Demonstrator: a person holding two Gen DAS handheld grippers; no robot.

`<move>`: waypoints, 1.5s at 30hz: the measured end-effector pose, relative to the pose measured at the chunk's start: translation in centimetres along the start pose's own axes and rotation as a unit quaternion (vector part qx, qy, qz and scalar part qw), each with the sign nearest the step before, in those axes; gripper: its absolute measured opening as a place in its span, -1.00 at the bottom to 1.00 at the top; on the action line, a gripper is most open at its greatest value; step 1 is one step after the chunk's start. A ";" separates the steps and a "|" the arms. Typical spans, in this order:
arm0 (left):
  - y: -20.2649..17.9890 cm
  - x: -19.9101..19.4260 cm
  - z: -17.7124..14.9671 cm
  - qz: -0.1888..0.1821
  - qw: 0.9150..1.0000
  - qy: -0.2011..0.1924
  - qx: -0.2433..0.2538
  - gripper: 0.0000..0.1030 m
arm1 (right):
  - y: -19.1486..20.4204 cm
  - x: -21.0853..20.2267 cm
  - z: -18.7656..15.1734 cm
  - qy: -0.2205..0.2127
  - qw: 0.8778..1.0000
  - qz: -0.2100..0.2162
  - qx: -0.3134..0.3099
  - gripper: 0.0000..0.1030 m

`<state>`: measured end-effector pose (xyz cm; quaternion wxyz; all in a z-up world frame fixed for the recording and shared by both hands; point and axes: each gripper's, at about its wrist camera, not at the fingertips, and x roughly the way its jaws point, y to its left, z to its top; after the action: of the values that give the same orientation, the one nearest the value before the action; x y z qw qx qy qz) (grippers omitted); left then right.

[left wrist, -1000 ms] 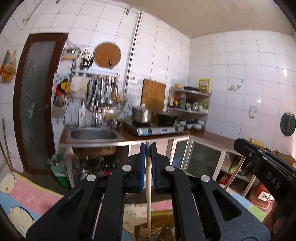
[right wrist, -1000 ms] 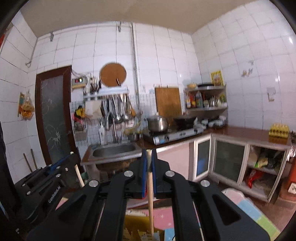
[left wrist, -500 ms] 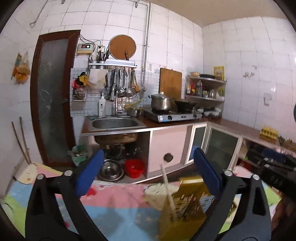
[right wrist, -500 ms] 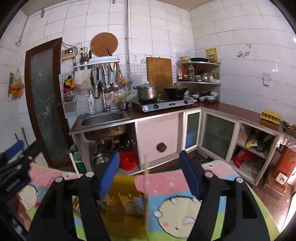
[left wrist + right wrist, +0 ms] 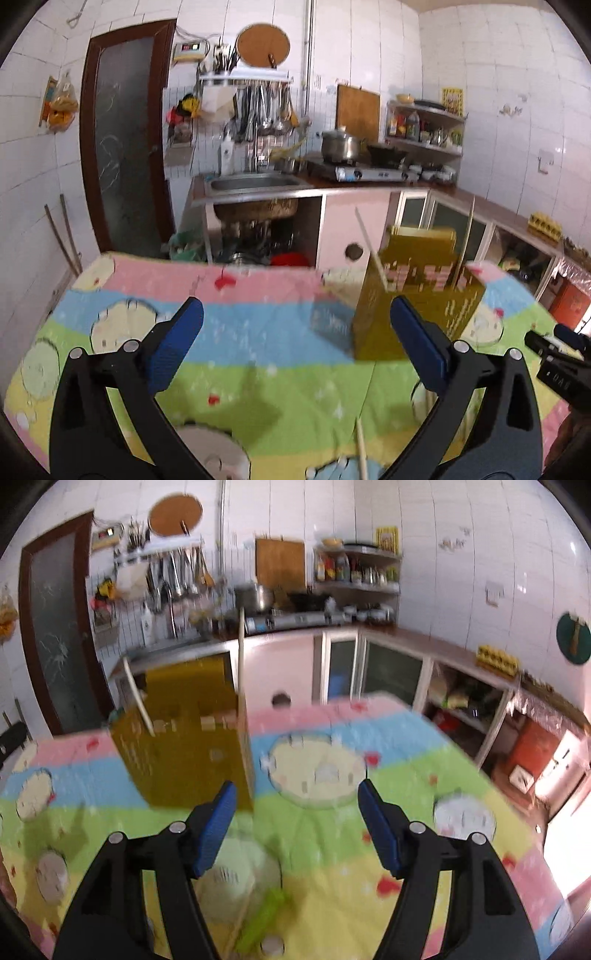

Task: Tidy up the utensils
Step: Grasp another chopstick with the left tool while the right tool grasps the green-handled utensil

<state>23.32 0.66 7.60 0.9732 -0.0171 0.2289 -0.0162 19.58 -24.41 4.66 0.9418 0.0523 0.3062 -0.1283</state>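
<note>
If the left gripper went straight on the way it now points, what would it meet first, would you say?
Probably the colourful cartoon-print table covering: the open left gripper tilts downward at bare cloth, with the yellow slotted utensil holder off to its right. Depth is uncertain.

We see a soft printed cloth (image 5: 258, 332), a perforated yellow plastic holder (image 5: 417, 295) on it holding pale wooden chopsticks (image 5: 369, 247), and glossy tiles (image 5: 480, 110) behind.

One yellow holder box (image 5: 413, 310) stood on the table (image 5: 229, 332), with two pale sticks (image 5: 369, 243) rising from it. One more stick (image 5: 361, 448) lay loose on the cloth, and the right wrist view showed one green item (image 5: 264, 921), too blurred to name. Two claws were in view, the left claw (image 5: 295, 354) and the right claw (image 5: 297, 830), each with two blue pads.
</note>
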 end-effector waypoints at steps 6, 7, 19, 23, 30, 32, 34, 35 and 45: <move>-0.7 2.6 -4.0 -0.021 0.997 0.080 -0.005 0.90 | -0.5 2.6 -4.2 0.058 0.998 -0.017 0.025 0.30; -0.8 3.1 -4.5 -0.020 0.996 0.092 -0.005 0.90 | -0.5 2.9 -4.8 0.064 0.997 -0.018 0.028 0.30; -3.0 7.0 -10.4 -0.030 0.981 0.191 0.027 0.89 | 0.6 6.1 -7.4 0.119 0.992 -0.015 0.040 0.05; -2.8 7.7 -10.8 -0.035 0.977 0.210 0.020 0.75 | 1.4 6.4 -7.5 0.126 0.991 -0.014 0.031 -0.11; -3.6 8.0 -11.3 -0.043 0.972 0.228 0.026 0.23 | 2.1 7.3 -7.0 0.136 0.990 -0.015 0.027 -0.36; -4.0 7.8 -11.4 -0.044 0.972 0.229 0.035 0.10 | 2.1 7.3 -6.9 0.135 0.991 -0.009 0.023 -0.48; -4.1 7.5 -11.5 -0.046 0.972 0.228 0.042 -0.04 | 1.8 7.2 -6.8 0.135 0.991 0.003 0.024 -0.48; -4.1 7.4 -11.5 -0.046 0.971 0.228 0.043 -0.05 | 1.6 7.3 -6.8 0.135 0.991 0.009 0.025 -0.49; -5.0 8.3 -10.9 -0.051 0.966 0.249 0.039 -0.51 | 2.3 8.5 -5.7 0.139 0.990 0.024 -0.004 -0.56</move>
<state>25.77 -4.96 -5.67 0.8832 0.0134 0.4621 -0.0789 23.63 -22.98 -4.86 0.8929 0.0731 0.4338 -0.0960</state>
